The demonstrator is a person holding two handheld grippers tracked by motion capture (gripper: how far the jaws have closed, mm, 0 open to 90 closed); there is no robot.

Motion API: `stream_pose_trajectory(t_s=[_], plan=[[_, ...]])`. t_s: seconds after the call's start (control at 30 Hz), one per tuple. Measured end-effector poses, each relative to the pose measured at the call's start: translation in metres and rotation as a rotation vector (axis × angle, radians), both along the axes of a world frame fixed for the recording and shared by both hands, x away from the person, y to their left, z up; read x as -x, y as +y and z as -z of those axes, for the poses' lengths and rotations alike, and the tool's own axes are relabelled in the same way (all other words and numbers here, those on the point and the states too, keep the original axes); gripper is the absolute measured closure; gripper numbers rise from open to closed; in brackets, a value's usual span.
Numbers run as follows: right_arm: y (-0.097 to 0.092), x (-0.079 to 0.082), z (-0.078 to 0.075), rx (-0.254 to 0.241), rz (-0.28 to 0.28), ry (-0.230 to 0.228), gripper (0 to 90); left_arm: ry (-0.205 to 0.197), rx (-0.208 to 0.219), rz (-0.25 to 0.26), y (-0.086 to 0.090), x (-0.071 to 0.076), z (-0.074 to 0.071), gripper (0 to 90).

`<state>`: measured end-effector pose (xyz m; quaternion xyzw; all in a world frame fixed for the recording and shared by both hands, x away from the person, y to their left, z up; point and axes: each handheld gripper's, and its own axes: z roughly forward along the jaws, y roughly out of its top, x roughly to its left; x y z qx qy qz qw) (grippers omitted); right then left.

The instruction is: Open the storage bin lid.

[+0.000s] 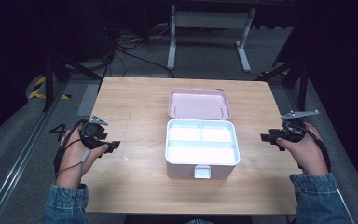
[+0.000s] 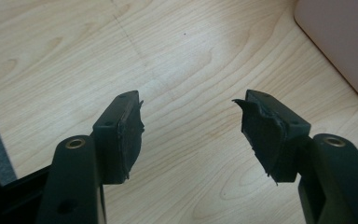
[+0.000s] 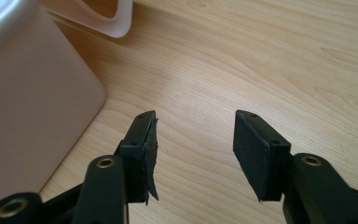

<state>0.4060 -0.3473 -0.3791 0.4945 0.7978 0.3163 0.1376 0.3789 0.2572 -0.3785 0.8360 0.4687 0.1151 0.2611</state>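
1. The left gripper point(image 2: 189, 128) held its jaws spread wide with nothing between them; only bare wood showed in the gap. The rubber on its pads point(image 2: 261, 135) looked torn and ragged at the edges.
2. The right gripper point(image 3: 193, 149) was likewise spread apart and empty, a loose flap of rubber hanging from its left pad point(image 3: 147, 158).
3. In the high view the left gripper point(image 1: 106, 145) sat near the table's left edge and the right gripper point(image 1: 271, 137) near its right edge, each pointing inward, both well apart from the box.
4. The pink lunch box point(image 1: 201, 154) stood at the middle of the table point(image 1: 130, 107), nearer the front edge, its lid point(image 1: 199, 103) thrown back towards the far edge and its divided compartments bare. A latch tab point(image 1: 202, 171) faced the front edge.
5. From the right gripper view, the box wall point(image 3: 32, 102) rose just beside the left jaw, not touching.
6. Judged from this, closing the lid seemed the likely work. Risks:
   - The smooth, rounded plastic could slip from worn pads, so the lid might drop or snap down.
   - Pushing on one side alone could slide the light box across the table, since nothing steadied it.
   - A loose rubber flap could catch on the lid's rim.
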Motion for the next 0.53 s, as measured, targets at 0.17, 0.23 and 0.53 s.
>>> stream_pose_trajectory(t_s=[0.17, 0.23, 0.53], plan=[[-0.006, -0.002, 0.008, 0.013, 0.021, 0.026, 50.4, 0.042, 0.028, 0.012, 0.001, -0.006, 0.015, 38.8], [-0.008, -0.002, 0.011, 0.009, 0.022, 0.039, 50.4, 0.064, 0.017, 0.016, 0.001, -0.007, 0.019, 38.7], [-0.010, -0.002, 0.013, 0.001, 0.020, 0.041, 50.1, 0.074, 0.004, 0.020, 0.001, -0.008, 0.021, 36.4]])
